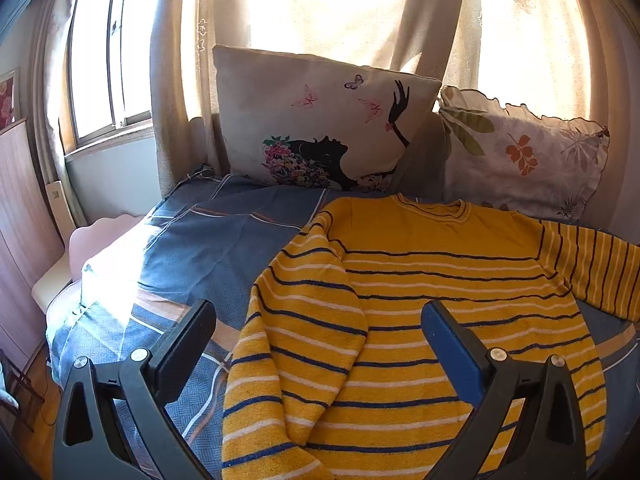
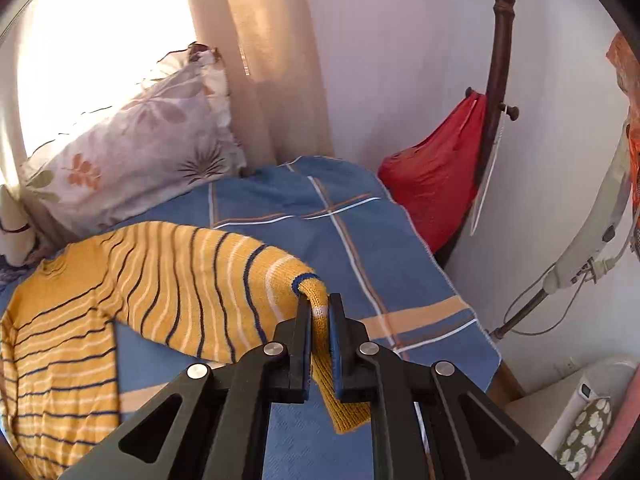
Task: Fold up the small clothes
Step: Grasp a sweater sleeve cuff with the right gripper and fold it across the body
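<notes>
Sunlit curtains back a bed [image 1: 192, 248] with a blue plaid cover, where the yellow striped sweater [image 1: 420, 320] lies face up. Its left sleeve [image 1: 304, 320] is already folded across the chest; the right sleeve [image 2: 200, 280] is not yet in, and the body folds look undone. The left gripper [image 1: 320, 344] hovers spread wide, holding nothing. The right gripper [image 2: 320, 340] pinches the right sleeve's cuff [image 2: 320, 320].

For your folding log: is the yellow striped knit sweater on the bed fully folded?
Partly. The yellow striped sweater has one sleeve folded across its body; the right gripper holds the other outstretched.
</notes>
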